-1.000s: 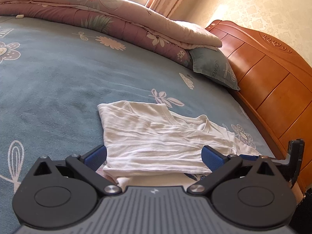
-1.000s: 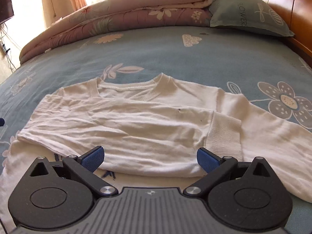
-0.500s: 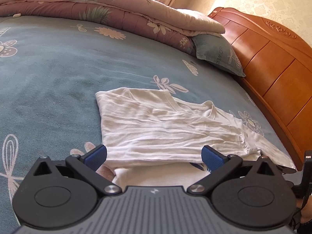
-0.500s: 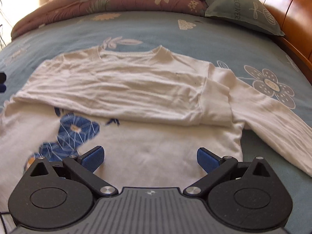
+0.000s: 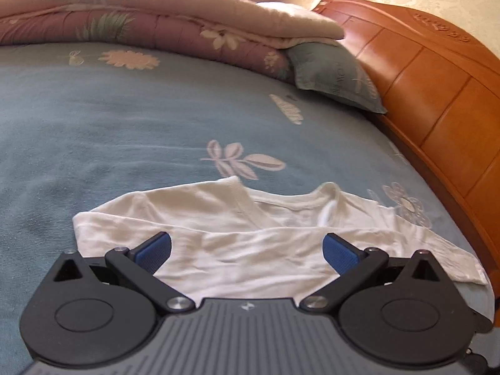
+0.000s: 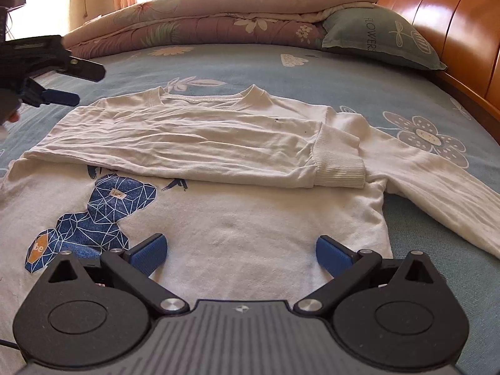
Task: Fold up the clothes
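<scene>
- the shirt [image 6: 256,218] lies flat on the blue sheet [image 6: 312,72], near you, with its collar on the far side.
- one sleeve [image 6: 193,143] is folded across the chest; its cuff [image 6: 340,165] rests near the right edge of the body.
- the other sleeve [image 6: 437,181] lies spread out to the right on the sheet.
- your right gripper [image 6: 240,254] hovers over the hem, jaws wide apart, holding nothing.
- your left gripper [image 5: 247,251] is also spread wide and empty, above the left shoulder side of the shirt [image 5: 250,250].
- a pillow [image 6: 381,37] and a quilt [image 6: 218,18] are at the far end, beside the headboard [image 6: 453,25].
</scene>
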Demonstrator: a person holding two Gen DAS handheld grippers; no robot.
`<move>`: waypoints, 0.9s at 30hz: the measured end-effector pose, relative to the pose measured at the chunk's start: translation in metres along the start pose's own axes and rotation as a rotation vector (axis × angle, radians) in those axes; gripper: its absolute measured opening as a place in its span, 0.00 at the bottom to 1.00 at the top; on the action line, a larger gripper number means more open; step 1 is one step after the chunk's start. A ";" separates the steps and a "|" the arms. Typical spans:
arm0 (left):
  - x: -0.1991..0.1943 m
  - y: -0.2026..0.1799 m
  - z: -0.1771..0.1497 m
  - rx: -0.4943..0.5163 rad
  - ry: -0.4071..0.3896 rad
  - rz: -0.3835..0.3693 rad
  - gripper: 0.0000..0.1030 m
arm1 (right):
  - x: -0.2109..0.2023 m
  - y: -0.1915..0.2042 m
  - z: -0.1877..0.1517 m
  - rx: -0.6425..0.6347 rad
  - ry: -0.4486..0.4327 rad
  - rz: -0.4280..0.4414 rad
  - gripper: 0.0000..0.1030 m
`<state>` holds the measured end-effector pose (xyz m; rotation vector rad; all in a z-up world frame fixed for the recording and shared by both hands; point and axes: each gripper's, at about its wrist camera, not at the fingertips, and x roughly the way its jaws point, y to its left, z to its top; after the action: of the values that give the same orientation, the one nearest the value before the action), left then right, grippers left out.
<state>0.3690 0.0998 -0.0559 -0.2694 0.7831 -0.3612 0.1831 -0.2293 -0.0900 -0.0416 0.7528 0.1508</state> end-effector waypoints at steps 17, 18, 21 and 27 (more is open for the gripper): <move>-0.055 -0.024 -0.007 -0.033 0.062 -0.036 0.99 | -0.001 -0.001 0.000 -0.011 0.012 0.013 1.00; -0.059 -0.036 -0.009 0.000 0.080 -0.030 0.99 | -0.001 -0.001 0.000 -0.010 0.010 0.013 1.00; -0.081 -0.067 -0.016 0.083 0.114 -0.015 0.99 | -0.002 -0.002 0.000 -0.007 0.006 0.014 1.00; -0.135 -0.116 -0.041 0.212 0.141 0.003 0.99 | -0.009 -0.003 -0.001 0.012 -0.001 0.023 1.00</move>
<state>0.2267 0.0462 0.0444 -0.0436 0.8757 -0.4604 0.1762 -0.2331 -0.0843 -0.0220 0.7533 0.1680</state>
